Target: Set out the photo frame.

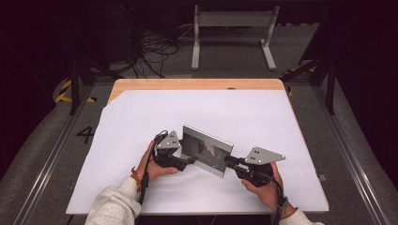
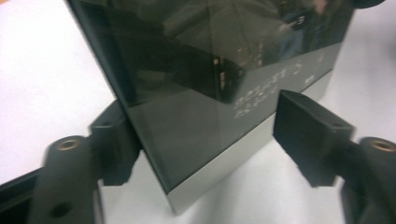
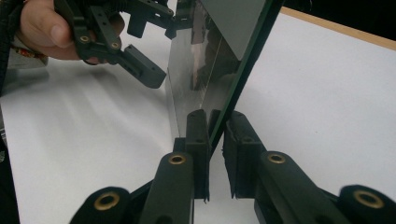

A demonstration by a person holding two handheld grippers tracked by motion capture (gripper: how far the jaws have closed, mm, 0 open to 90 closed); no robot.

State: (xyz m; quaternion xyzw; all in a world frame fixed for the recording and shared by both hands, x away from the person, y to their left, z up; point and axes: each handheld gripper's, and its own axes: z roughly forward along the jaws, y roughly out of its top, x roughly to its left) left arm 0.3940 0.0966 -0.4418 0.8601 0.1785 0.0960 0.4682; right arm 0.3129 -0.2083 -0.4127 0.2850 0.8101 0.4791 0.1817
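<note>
The picture frame [image 1: 207, 151] stands on its long edge in the near middle of the white table cover [image 1: 141, 126], tilted back a little, with one tong at each end. It is a thin, flat rectangle: a dark glossy pane [image 2: 196, 70] that mirrors the room, set in a smooth brushed silver border [image 2: 224, 163] with square corners. It looks stiff and fairly light, but the glass front is likely brittle and slick, so a pinch on bare glass could slide or crack it; the metal edge is the safer place to hold.

The right tong [image 3: 215, 154] is clamped on the frame's right end, its two black rubbery pads pressed on either face of the thin edge. This grip looks firm, though it sits low at one corner, so the frame could pivot if lifted by it alone.

The left tong [image 2: 201, 144] has its jaws apart, straddling the left end. One pad [image 2: 114, 140] lies behind the frame near its back, the other [image 2: 310, 135] stands clear in front of the glass. Closing it onto the silver border would steady the far end.

The table cover is matt and smooth over a wooden top [image 1: 197, 84].
</note>
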